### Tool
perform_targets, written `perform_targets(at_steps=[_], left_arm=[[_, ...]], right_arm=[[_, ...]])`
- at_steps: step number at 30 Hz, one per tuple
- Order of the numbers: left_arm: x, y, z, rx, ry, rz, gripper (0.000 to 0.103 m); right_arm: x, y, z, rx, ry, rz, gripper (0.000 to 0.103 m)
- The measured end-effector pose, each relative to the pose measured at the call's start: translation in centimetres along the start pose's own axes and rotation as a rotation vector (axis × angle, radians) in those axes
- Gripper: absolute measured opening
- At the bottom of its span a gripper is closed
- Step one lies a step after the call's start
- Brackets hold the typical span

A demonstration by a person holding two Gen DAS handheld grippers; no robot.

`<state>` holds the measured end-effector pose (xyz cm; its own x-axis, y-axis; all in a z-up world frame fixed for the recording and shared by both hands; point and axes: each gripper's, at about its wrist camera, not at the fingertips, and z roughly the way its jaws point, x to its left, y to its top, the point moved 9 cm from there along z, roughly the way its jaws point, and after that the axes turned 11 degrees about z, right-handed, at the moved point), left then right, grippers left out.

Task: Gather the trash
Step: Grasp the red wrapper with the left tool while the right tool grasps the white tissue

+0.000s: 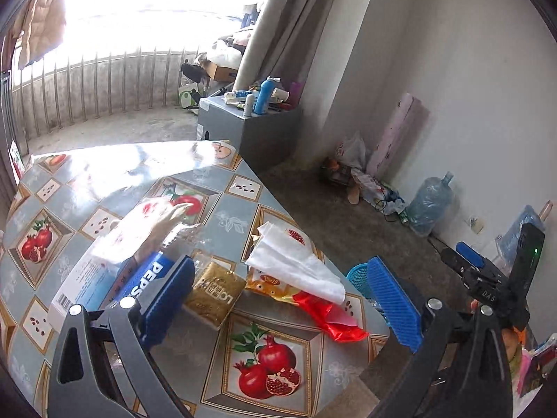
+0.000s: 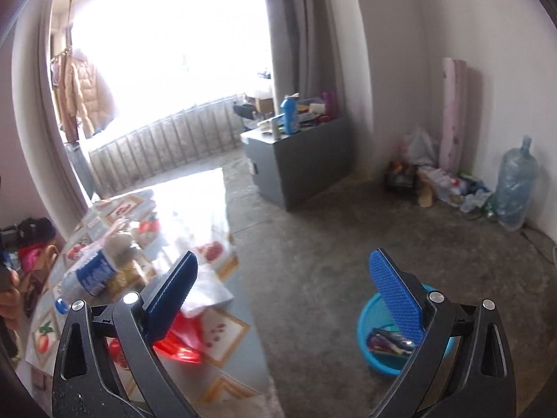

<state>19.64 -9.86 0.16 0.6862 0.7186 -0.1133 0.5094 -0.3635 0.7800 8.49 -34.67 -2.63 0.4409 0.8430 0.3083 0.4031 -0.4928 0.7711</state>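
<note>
Left wrist view: the left hand-held gripper [image 1: 290,304] hangs over the patterned surface [image 1: 104,195] with its jaws spread wide and nothing between them. Trash fills the lower middle of the frame: a plastic bottle [image 1: 139,261] whose blue label reads "PEPSI", a gold packet [image 1: 214,292] with lettering too skewed to read, a white tissue [image 1: 296,261] and a red wrapper [image 1: 329,315]. A blue basket [image 1: 358,275] peeks past the surface's right edge. A good next pick would likely centre one item between the pads before closing. Right wrist view: the right hand-held gripper [image 2: 283,292], also released and empty, points at the floor [image 2: 348,226]; the blue basket [image 2: 369,351] sits lower right, already holding some wrappers, and the bottle [image 2: 90,275] lies blurred at lower left.
</note>
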Motion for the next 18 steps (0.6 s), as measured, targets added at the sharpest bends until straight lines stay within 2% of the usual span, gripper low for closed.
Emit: perform_targets(at_steps=[5, 10, 13, 17, 18], left_arm=[[-0.7, -2.2, 2.0, 0.009, 0.012, 0.021, 0.097], [-2.8, -4.3, 5.4, 0.045, 0.045, 0.082, 0.097], [-3.5, -5.0, 7.7, 0.064, 0.030, 0.054, 0.097], [-3.5, -6.2, 10.5, 0.117, -0.002, 0.002, 0.083], [-3.6, -6.7, 11.1, 0.136, -0.016, -0.013, 0.074]], right_arm=[[2.8, -1.5, 1.5, 0.072, 0.050, -0.011, 0.094], [5.5, -3.6, 4.4, 0.179, 0.119, -0.027, 0.079], [6.7, -4.9, 6.7, 0.255, 0.151, -0.036, 0.073], [7.7, -6.4, 9.4, 0.348, 0.192, -0.041, 0.067], [7.8, -6.9, 10.1, 0.367, 0.192, -0.036, 0.064]])
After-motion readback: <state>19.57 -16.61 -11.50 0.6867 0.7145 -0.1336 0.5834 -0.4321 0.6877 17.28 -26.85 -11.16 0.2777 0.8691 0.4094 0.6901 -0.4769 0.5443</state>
